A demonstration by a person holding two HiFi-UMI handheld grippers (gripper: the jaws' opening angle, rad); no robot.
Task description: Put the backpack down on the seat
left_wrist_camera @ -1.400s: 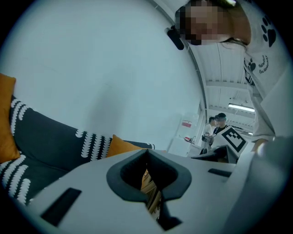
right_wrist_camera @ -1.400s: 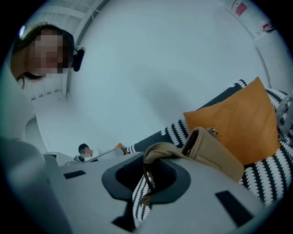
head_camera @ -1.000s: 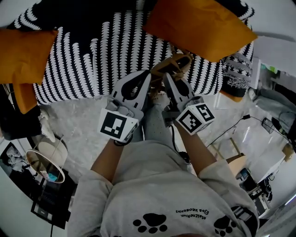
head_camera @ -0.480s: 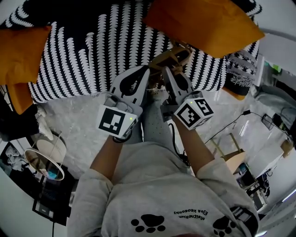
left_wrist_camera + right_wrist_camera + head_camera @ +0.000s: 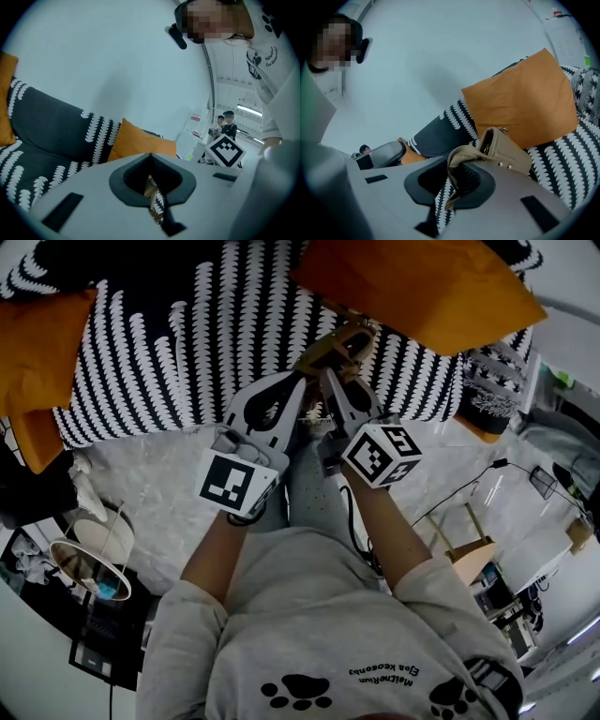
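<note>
A small tan backpack (image 5: 336, 345) hangs over the front part of the black-and-white patterned sofa seat (image 5: 178, 352). My right gripper (image 5: 327, 379) is shut on its strap (image 5: 461, 155), which loops over the jaw tips; the bag's body (image 5: 507, 151) dangles just beyond them, in front of an orange cushion (image 5: 525, 98). My left gripper (image 5: 298, 382) sits close beside the right one, its jaws shut with nothing seen pinched between them. In the left gripper view the left gripper (image 5: 150, 154) shows only a sliver of tan bag and sofa fabric through the gap behind its tips.
An orange cushion (image 5: 422, 287) leans at the sofa's back right, and another orange cushion (image 5: 37, 352) is at the left end. Pale floor (image 5: 141, 484) lies in front of the sofa. A round lamp-like object (image 5: 89, 568) stands at lower left; cables and furniture crowd the right.
Both grippers and the hanging backpack have moved forward, farther over the sofa seat. The right gripper has shifted slightly left, closer to the left one. The grip on the strap is unchanged.
</note>
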